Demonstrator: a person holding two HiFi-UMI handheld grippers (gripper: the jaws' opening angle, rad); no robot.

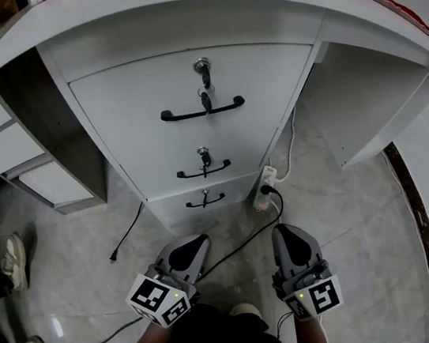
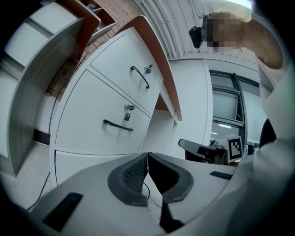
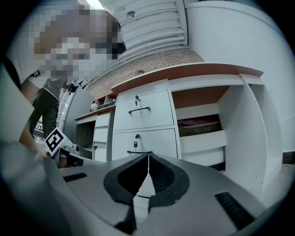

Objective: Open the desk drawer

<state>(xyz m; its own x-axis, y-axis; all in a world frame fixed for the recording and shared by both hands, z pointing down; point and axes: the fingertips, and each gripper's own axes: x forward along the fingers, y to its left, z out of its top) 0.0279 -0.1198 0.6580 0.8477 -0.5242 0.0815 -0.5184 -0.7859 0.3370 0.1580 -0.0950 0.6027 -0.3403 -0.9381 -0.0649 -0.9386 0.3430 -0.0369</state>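
1. Down near the floor, in front of the drawer stack, both your tongs are pressed together on nothing. The left tongs (image 2: pixel 147 159) and the right tongs (image 3: pixel 148 161) each show their pads meeting tip to tip.
2. You hold them level and side by side, aimed at the desk and well apart from it. That reads as an approach, with no contact yet. Before taking a handle you will probably need to spread one pair.
3. Under the front edge of the worktop (image 1: pixel 174 5) sit three drawers, all shut and flush. The top drawer (image 1: pixel 265 79) has a dark bar handle (image 1: pixel 202 112) and a key (image 1: pixel 201 66) in its lock. Below it are the middle drawer (image 1: pixel 157 163) and the bottom drawer (image 1: pixel 172 205).
4. The task does not say which drawer. Your right tongs line up roughly with the middle drawer's handle, so that one looks the likeliest target.
5. A power strip (image 1: pixel 265 191) lies on the floor (image 1: pixel 354 250) at the stack's right foot. Its cable (image 1: pixel 242 246) trails between your tongs and the desk, so keep it clear of the pull.
6. Someone's shoes (image 1: pixel 12 257) stand at the floor's left edge, out of the way.
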